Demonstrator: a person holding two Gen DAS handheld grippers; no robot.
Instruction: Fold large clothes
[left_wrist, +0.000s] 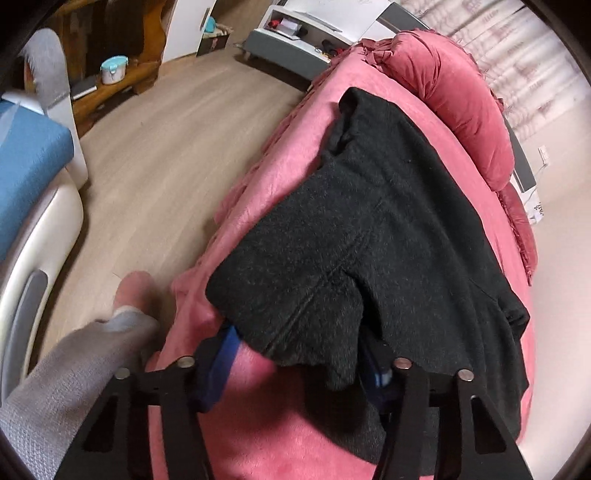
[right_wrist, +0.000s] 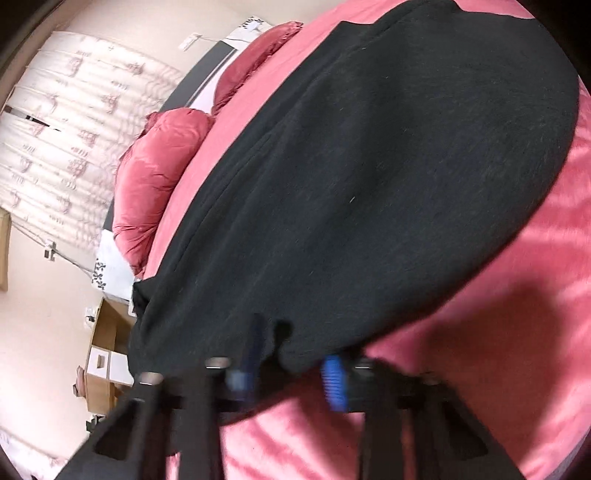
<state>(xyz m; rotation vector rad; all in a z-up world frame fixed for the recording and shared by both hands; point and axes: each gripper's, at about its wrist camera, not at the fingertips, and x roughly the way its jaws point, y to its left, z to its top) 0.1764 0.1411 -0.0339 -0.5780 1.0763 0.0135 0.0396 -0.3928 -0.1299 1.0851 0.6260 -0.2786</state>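
Observation:
A large black fleece garment (left_wrist: 369, 229) lies spread on a pink bedspread (left_wrist: 295, 140). In the left wrist view a fold of it drapes over my left gripper (left_wrist: 299, 354); the blue-padded fingers (left_wrist: 221, 362) stand wide apart with the cloth lying between and over them. In the right wrist view the garment (right_wrist: 369, 166) fills the middle. My right gripper (right_wrist: 291, 362) has its blue fingers (right_wrist: 334, 384) apart, with the garment's near edge resting across them. Whether either gripper pinches the cloth is hidden.
Red pillows (left_wrist: 461, 96) lie at the head of the bed, also in the right wrist view (right_wrist: 155, 173). A person's foot and grey trouser leg (left_wrist: 110, 332) stand beside the bed on the wooden floor (left_wrist: 166, 147). A white and blue chair (left_wrist: 33, 192) is at left.

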